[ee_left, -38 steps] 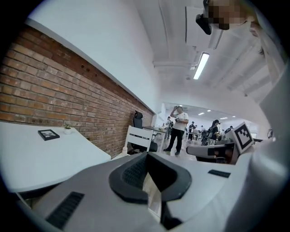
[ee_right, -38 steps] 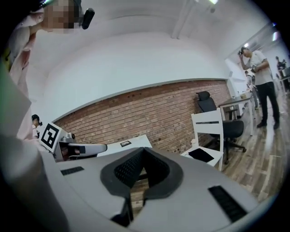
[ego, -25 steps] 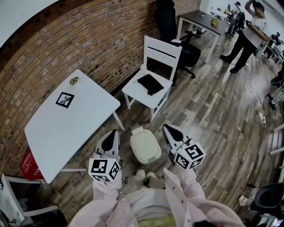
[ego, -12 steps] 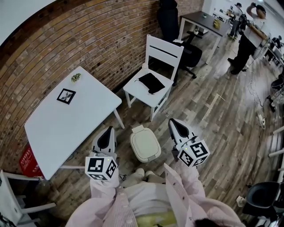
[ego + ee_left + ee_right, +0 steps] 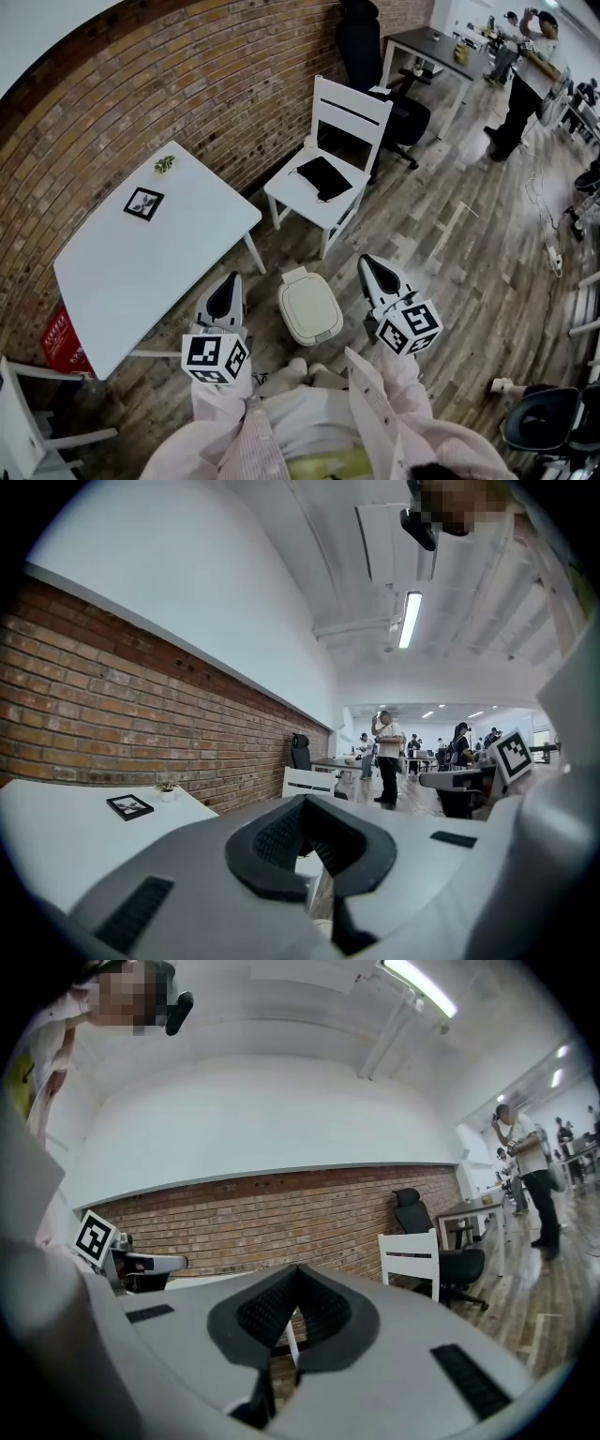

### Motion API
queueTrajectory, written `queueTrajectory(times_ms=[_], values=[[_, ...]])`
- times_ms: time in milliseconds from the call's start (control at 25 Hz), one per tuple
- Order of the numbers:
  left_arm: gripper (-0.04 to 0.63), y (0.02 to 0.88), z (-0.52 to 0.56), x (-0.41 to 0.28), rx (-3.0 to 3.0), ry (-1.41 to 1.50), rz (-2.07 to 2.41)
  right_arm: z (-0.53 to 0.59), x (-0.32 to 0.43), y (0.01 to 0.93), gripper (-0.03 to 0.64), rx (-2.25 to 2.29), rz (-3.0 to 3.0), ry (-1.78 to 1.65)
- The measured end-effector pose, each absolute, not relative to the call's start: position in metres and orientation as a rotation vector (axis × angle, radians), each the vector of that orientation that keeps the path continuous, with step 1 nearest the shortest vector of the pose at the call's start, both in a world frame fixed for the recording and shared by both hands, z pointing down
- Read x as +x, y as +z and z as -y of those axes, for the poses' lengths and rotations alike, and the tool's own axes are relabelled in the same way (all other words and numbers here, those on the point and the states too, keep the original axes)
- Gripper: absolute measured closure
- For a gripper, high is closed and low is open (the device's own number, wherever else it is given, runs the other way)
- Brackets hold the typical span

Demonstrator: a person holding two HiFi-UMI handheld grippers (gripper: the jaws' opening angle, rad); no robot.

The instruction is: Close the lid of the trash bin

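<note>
**Trash bin lid down, both tools shut and empty**

Cream trash bin on the wood floor, just ahead of the person's shoes, lid lying flat on top.

Left of the bin, near but clear of it: left tool, held above the floor, jaws pressed together with nothing between them.

Right of the bin, also clear of it: right tool, jaws together, nothing gripped.

Further left of the bin: white bench along the brick wall, carrying a framed picture and a small potted plant near its far corner.

Straight beyond the bin: white chair with a black pouch on its seat.

Well beyond the bin, up and to the right: dark desk, black office chair, a person standing.
</note>
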State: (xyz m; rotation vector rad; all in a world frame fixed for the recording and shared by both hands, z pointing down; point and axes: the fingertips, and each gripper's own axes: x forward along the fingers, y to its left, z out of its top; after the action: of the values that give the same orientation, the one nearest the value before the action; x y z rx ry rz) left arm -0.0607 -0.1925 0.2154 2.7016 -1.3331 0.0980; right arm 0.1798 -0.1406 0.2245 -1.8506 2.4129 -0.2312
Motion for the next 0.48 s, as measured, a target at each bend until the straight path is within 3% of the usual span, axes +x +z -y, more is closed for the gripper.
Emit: queueTrajectory(times_ms=[480], values=[[0.603, 0.2175, 0.1972, -0.0706, 2.681, 0.103, 1.352, 0.1476, 0.1707, 0.2232, 0.614, -1.843, -2.429, -0.224]])
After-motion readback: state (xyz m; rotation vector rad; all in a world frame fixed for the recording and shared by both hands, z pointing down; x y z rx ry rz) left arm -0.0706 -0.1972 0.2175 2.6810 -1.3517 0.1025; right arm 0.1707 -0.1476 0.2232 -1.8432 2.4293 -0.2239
